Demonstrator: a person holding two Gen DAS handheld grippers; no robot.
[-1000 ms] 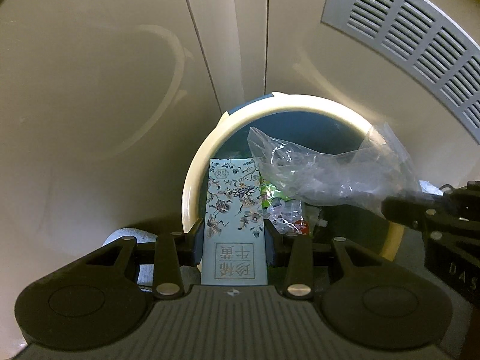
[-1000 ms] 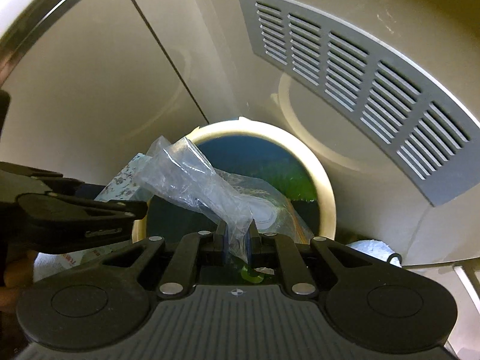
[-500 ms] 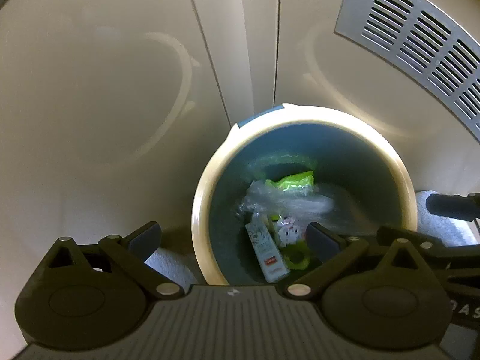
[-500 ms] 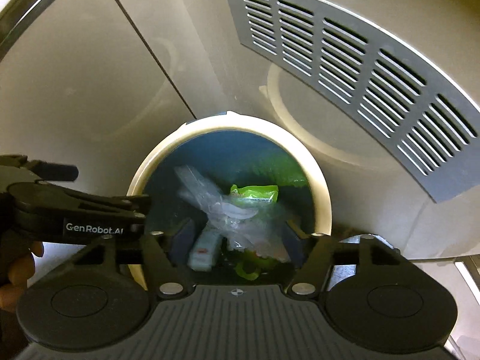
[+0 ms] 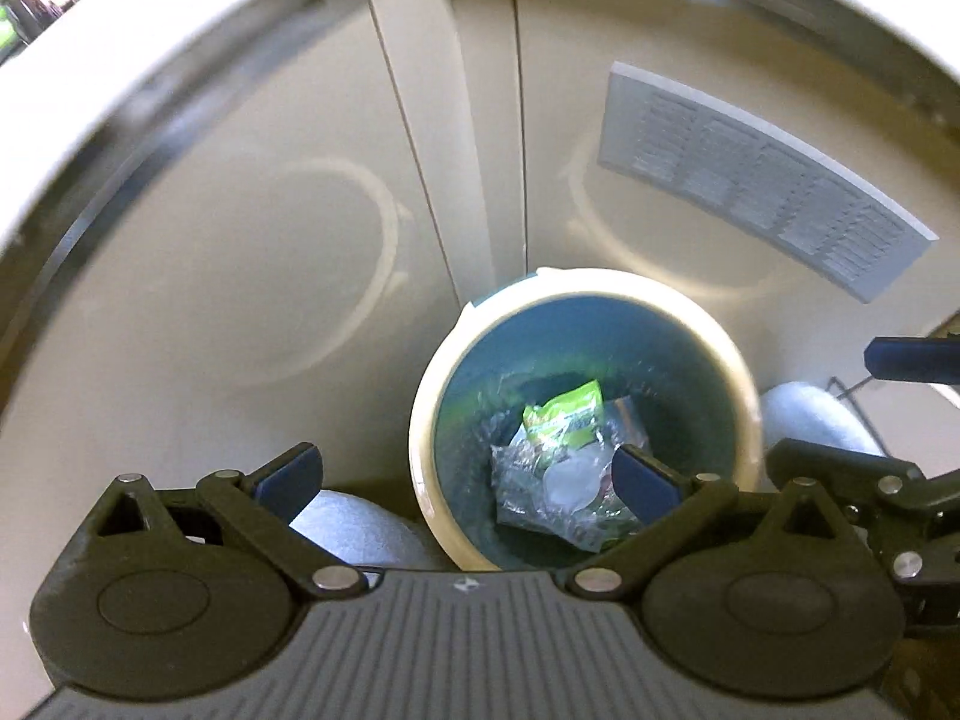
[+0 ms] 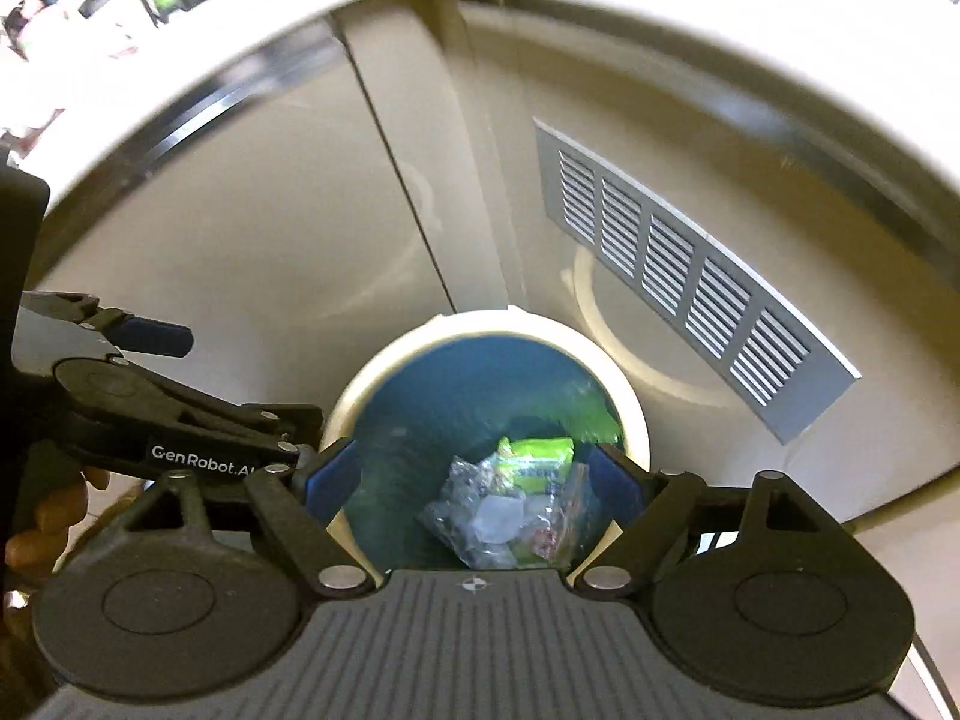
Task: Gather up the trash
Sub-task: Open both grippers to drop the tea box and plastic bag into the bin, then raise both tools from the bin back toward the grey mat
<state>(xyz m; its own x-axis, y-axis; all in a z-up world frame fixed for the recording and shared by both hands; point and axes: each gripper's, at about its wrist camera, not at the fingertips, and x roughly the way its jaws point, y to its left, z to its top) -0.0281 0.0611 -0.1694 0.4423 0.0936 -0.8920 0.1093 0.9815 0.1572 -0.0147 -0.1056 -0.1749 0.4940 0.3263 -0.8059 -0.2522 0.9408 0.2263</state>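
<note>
beige cabinet panels (image 6: 240, 252) and a grey louvred vent (image 6: 690, 276) rise behind the cream-rimmed blue bin (image 5: 420, 414), which holds a green packet (image 5: 564, 414) and crumpled clear plastic (image 6: 480, 516) at its bottom. above the bin, the left gripper (image 5: 468, 480) and right gripper (image 6: 474, 480) have just been opening, jaws wide and empty. the left one reads "genrobot.ai"

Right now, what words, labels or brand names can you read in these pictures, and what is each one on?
"GenRobot.AI", last letter partly hidden: white lettering on the side of the left gripper, seen from the right wrist view.
Green packet in the bin: it has print, too blurred to read.
No other text is legible.
</note>
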